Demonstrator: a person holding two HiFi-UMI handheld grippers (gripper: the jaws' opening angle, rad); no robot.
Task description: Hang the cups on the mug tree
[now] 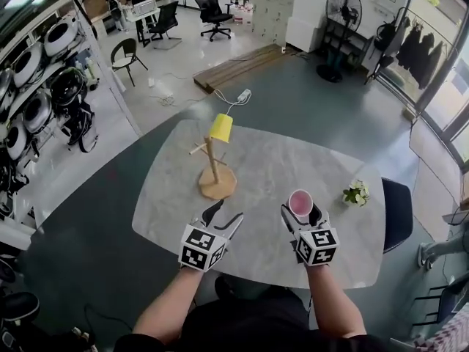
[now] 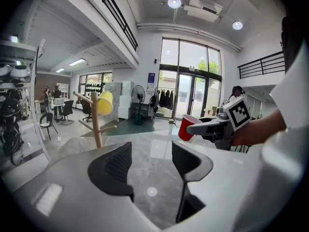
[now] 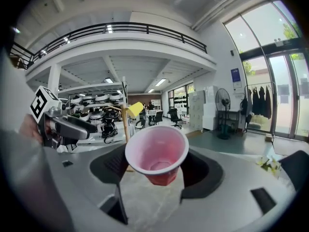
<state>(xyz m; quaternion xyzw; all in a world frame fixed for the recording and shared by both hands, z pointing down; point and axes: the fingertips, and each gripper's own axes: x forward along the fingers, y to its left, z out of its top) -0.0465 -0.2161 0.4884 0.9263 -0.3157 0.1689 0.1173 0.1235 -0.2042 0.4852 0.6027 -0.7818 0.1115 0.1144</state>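
Cups are showing at two places over the marble table (image 1: 271,160), one yellow and one red. At the left, the left gripper (image 1: 227,213) is hovering above the near edge of the table. Its jaws are standing partly apart, and the left gripper view is showing only bare tabletop between them, so it is carrying nothing.

Beyond it and slightly to the right, the wooden mug tree (image 1: 215,169) is standing upright on its round base near the middle of the table. The yellow cup (image 1: 220,127) is hanging on a peg at the top of the tree, tilted, with its mouth facing down. Its inside is not showing. The lower pegs in sight are carrying nothing.

Further right, the right gripper (image 1: 301,213) is gripping the red cup (image 1: 300,202) between its two jaws, clear of the tabletop and well apart from the tree. The cup's mouth is facing the gripper's camera and its pink inside is holding nothing. At the far right, a small potted plant (image 1: 357,193) is sitting near the table's edge.
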